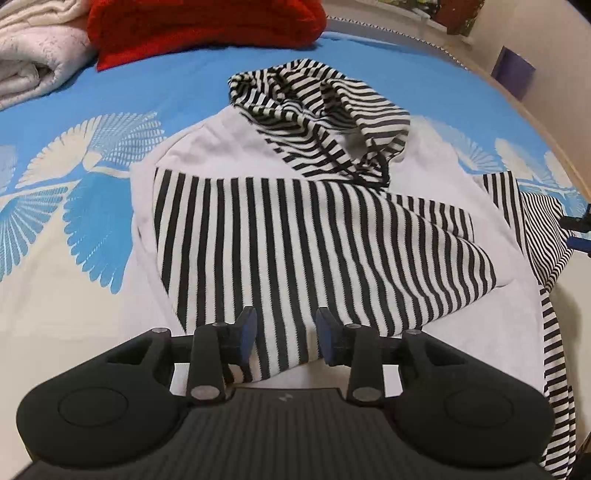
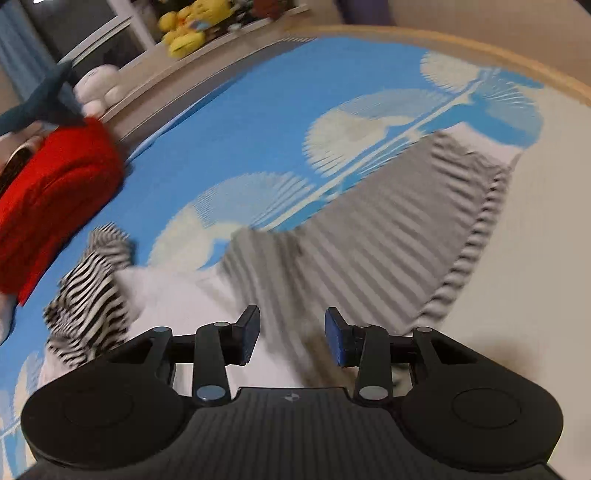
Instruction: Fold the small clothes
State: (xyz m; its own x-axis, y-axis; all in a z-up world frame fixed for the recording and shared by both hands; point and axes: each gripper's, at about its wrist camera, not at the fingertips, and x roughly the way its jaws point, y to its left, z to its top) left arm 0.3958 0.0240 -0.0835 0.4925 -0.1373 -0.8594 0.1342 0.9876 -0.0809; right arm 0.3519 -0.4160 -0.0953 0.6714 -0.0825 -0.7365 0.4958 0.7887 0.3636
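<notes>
A small white hooded top with black-and-white striped sleeves and hood (image 1: pixel 258 206) lies on the blue and white bedsheet (image 1: pixel 155 92). One striped sleeve is folded across its body. My left gripper (image 1: pixel 286 334) is open and empty just above the near end of that sleeve. The other striped sleeve (image 1: pixel 535 229) trails off to the right. In the blurred right wrist view the same top (image 2: pixel 351 229) lies ahead, with its striped hood (image 2: pixel 88 295) at the left. My right gripper (image 2: pixel 291 338) is open and empty over the white body.
A red folded garment (image 1: pixel 207 29) and a white blanket (image 1: pixel 33 62) sit at the far left of the bed. The red garment also shows in the right wrist view (image 2: pixel 55 192). Plush toys (image 2: pixel 188 26) line a shelf past the bed edge.
</notes>
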